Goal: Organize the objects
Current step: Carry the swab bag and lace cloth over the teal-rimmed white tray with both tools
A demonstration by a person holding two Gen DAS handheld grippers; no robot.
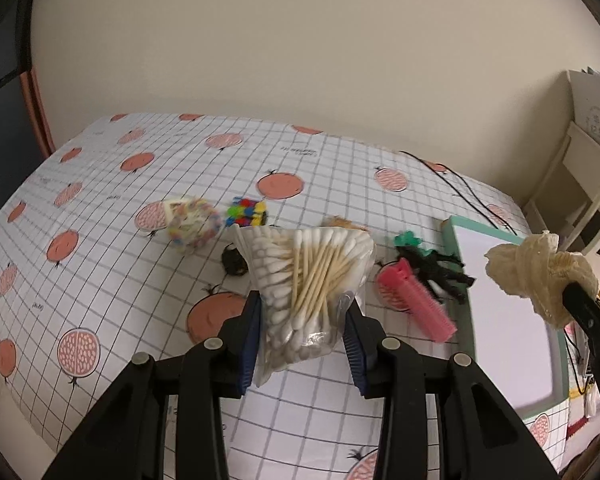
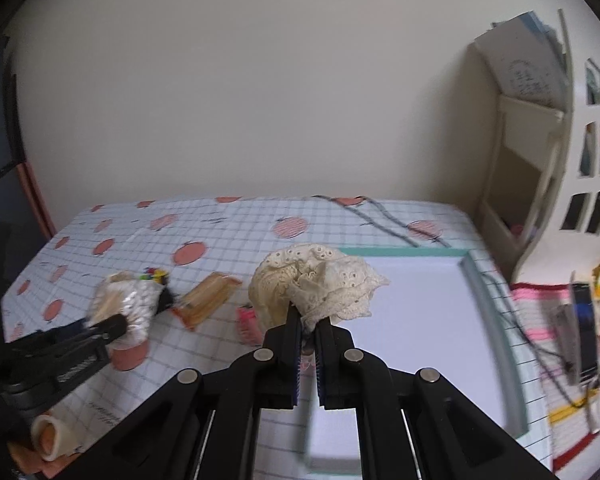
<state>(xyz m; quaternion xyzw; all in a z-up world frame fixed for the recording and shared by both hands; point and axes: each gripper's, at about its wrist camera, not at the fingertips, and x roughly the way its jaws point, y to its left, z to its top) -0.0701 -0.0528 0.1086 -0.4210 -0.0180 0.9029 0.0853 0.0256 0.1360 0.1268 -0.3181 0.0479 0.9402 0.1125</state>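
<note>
I am seeing the bag of cotton swabs (image 1: 306, 300) sitting between my left claw's (image 1: 303, 332) fingers, the hair roller (image 1: 414, 302) lying just right of it, the tray (image 1: 508, 320) lying farther right, and the bead tub (image 1: 192, 220) lying ahead-left.

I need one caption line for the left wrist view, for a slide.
Left claw grips a bag of cotton swabs above the fruit-print tablecloth; a pink hair roller lies beside the tray.

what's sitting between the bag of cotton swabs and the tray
In the left wrist view, a pink hair roller and a black and green tangle lie between the bag of cotton swabs and the tray.
</note>
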